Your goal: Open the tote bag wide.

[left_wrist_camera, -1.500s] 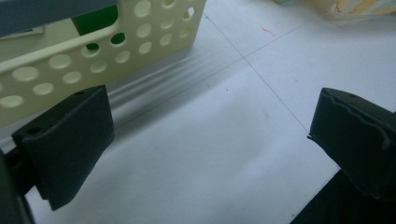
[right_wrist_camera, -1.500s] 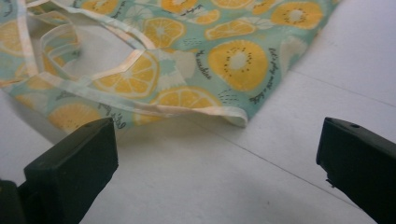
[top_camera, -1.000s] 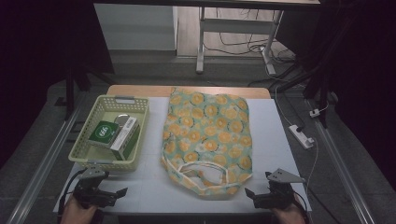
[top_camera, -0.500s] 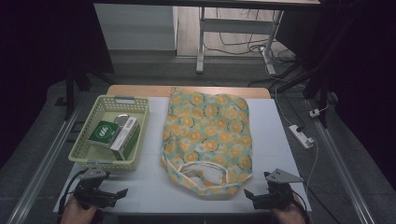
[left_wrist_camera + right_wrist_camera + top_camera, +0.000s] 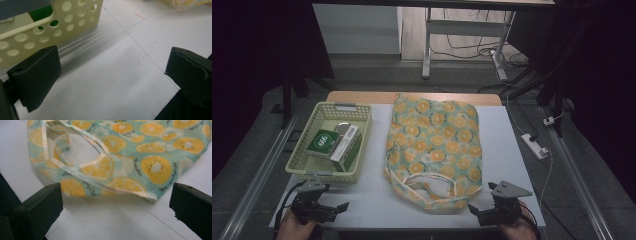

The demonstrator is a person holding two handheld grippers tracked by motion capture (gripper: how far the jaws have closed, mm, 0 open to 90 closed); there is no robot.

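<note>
A cloth tote bag (image 5: pixel 434 145) printed with orange slices lies flat in the middle of the white table (image 5: pixel 372 160), its handles (image 5: pixel 427 185) toward me. My right gripper (image 5: pixel 479 212) rests open at the front right, just short of the bag's near edge (image 5: pixel 107 183); its jaws stand wide apart with nothing between them. My left gripper (image 5: pixel 337 207) is open at the front left, beside the near wall of a pale yellow basket (image 5: pixel 319 172). In the left gripper view the basket's perforated wall (image 5: pixel 50 27) sits just beyond the left jaw.
The basket holds a green box (image 5: pixel 324 140), a white and brown box (image 5: pixel 344 145) and a round tin (image 5: pixel 343 127). A power strip (image 5: pixel 536 146) lies on the floor at the right. Table legs and cables stand beyond the far edge.
</note>
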